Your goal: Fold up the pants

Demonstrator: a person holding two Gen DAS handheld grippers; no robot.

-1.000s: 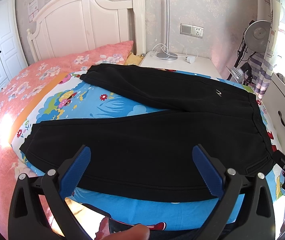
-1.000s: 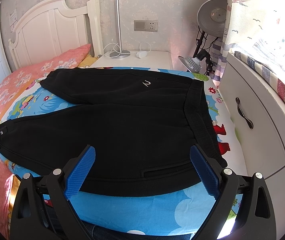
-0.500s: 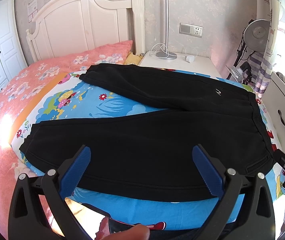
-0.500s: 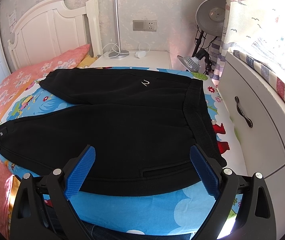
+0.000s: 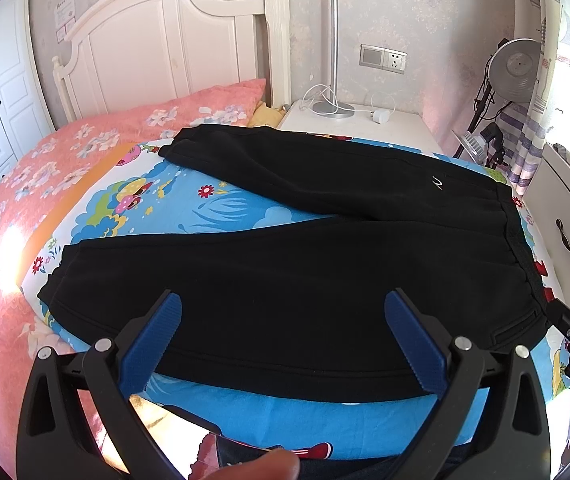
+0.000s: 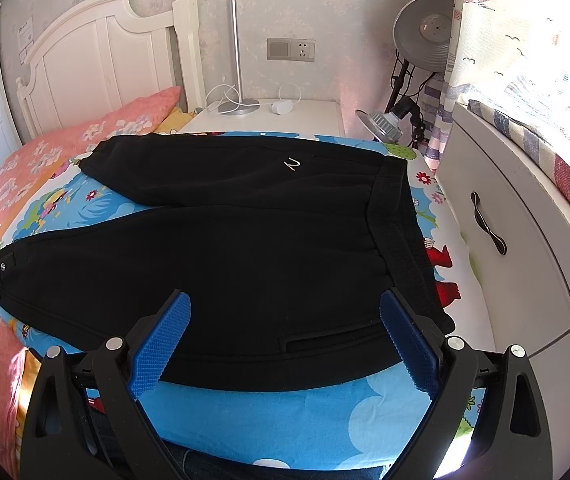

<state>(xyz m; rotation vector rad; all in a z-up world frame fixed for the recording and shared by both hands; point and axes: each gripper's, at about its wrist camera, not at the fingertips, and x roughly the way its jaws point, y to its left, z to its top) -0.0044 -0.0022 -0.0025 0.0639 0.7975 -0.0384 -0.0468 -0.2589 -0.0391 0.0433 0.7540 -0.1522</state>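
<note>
Black pants (image 5: 293,272) lie spread flat on a bright cartoon sheet (image 5: 213,208), waistband to the right, both legs pointing left in a V. A small white logo (image 6: 292,165) marks the far leg. My left gripper (image 5: 283,316) hovers open above the near leg, holding nothing. My right gripper (image 6: 285,316) stands open over the near hip by the pocket slit (image 6: 333,342), also empty. The same pants (image 6: 225,264) fill the right wrist view. Each gripper shows at the edge of the other's view.
A pink floral quilt (image 5: 13,184) covers the bed to the left, with a white headboard (image 5: 157,40) behind. A white nightstand (image 5: 357,124) carries a lamp base and charger. A white drawer cabinet (image 6: 517,264) stands close on the right, and a lamp (image 6: 425,40) on a stand near the curtain.
Both views have shifted very slightly; the pants lie as before and both grippers stay open.
</note>
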